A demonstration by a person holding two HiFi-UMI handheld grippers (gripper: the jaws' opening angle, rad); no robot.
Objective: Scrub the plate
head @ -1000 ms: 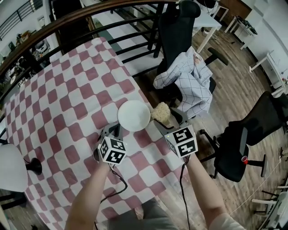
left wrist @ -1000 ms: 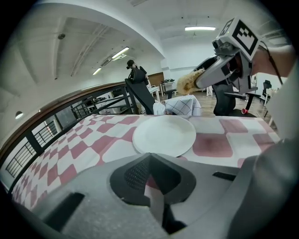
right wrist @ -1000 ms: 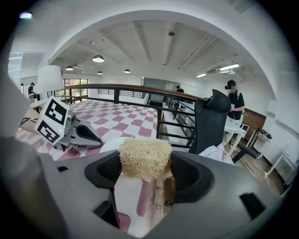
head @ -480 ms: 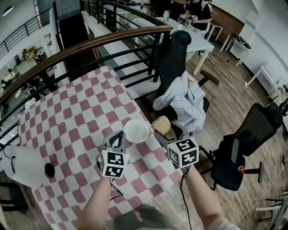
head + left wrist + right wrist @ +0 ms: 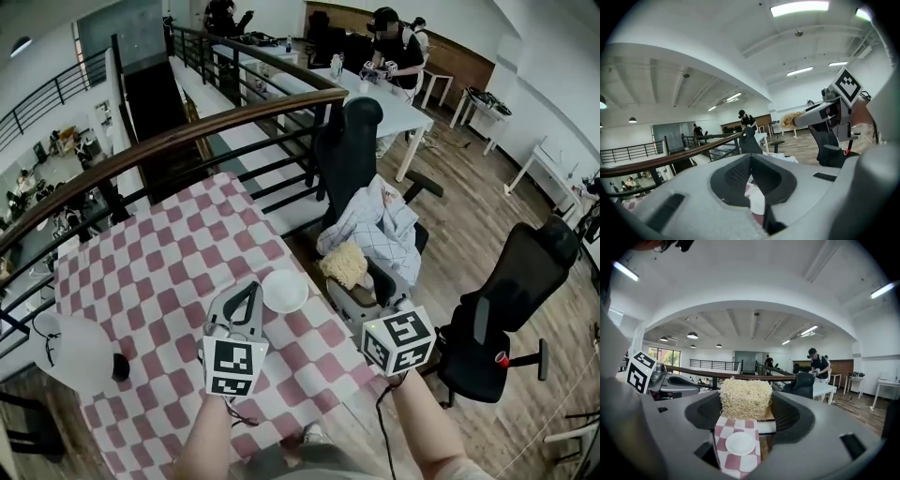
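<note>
A small white plate [image 5: 285, 291] lies flat on the pink-and-white checked table [image 5: 159, 253], near its right edge. My left gripper [image 5: 251, 285] is just left of the plate, its fingers meeting in a point with nothing between them. My right gripper [image 5: 349, 279] is shut on a straw-coloured scrubber pad [image 5: 342, 262], held to the right of the plate and apart from it. In the right gripper view the scrubber [image 5: 745, 398] fills the jaws, and the plate [image 5: 740, 443] shows whole below it. In the left gripper view, the left gripper [image 5: 752, 183] leaves only a thin gap.
A black office chair [image 5: 352, 141] with a checked garment [image 5: 380, 225] stands past the table's right edge. A second black chair [image 5: 511, 300] is at far right. A dark railing [image 5: 187, 131] runs behind the table. A white round lamp [image 5: 75, 352] sits at the left.
The view has pulled back, so the plate looks smaller. The scrubber has moved from the plate's right rim to a spot clear of it. The left gripper stays beside the plate.
</note>
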